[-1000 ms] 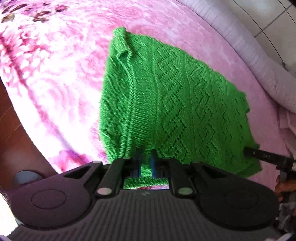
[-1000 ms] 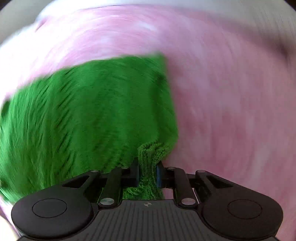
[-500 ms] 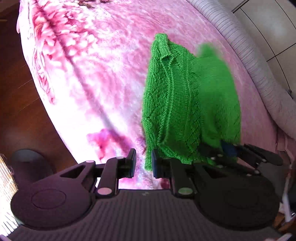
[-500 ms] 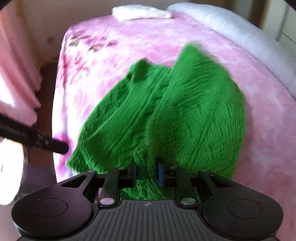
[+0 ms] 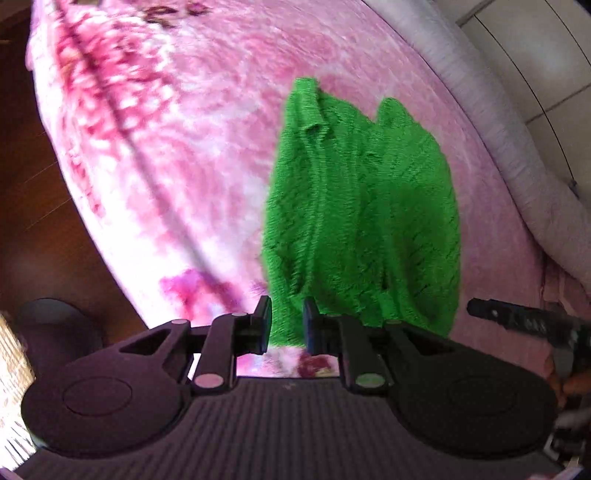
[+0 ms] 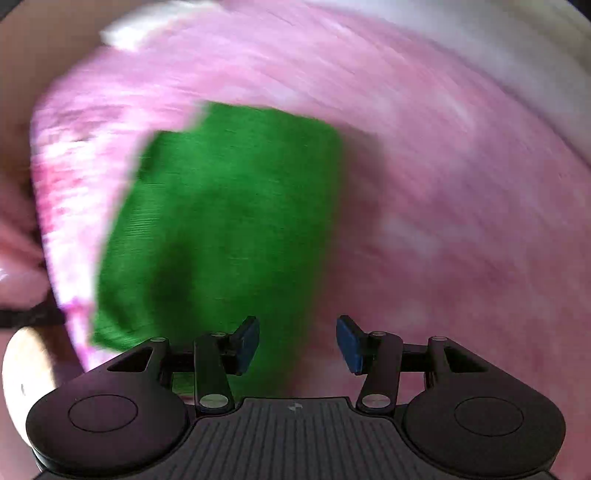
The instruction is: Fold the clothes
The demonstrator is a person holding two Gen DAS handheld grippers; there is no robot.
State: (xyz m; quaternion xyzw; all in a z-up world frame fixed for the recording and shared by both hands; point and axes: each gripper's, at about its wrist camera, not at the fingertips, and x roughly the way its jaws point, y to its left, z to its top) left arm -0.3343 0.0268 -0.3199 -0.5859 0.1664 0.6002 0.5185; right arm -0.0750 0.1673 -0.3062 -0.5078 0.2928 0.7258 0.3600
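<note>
A bright green knitted sweater (image 5: 362,206) lies folded lengthwise on the pink bed cover (image 5: 177,122). In the left wrist view my left gripper (image 5: 287,325) is open a little, its fingers just off the sweater's near hem, holding nothing. The right gripper's finger (image 5: 517,319) shows at the right edge. In the blurred right wrist view the sweater (image 6: 229,221) is a green rectangle on the cover (image 6: 443,184). My right gripper (image 6: 297,343) is wide open and empty above the sweater's near right edge.
A pale quilted roll (image 5: 509,122) runs along the bed's far right side. Brown wooden floor (image 5: 33,221) lies beyond the bed's left edge. A white pillow (image 6: 133,31) sits at the far end of the bed.
Both grippers let go of the sweater. The right one carried its side over onto the left half, then opened wide and pulled back. The left gripper opened slightly.
</note>
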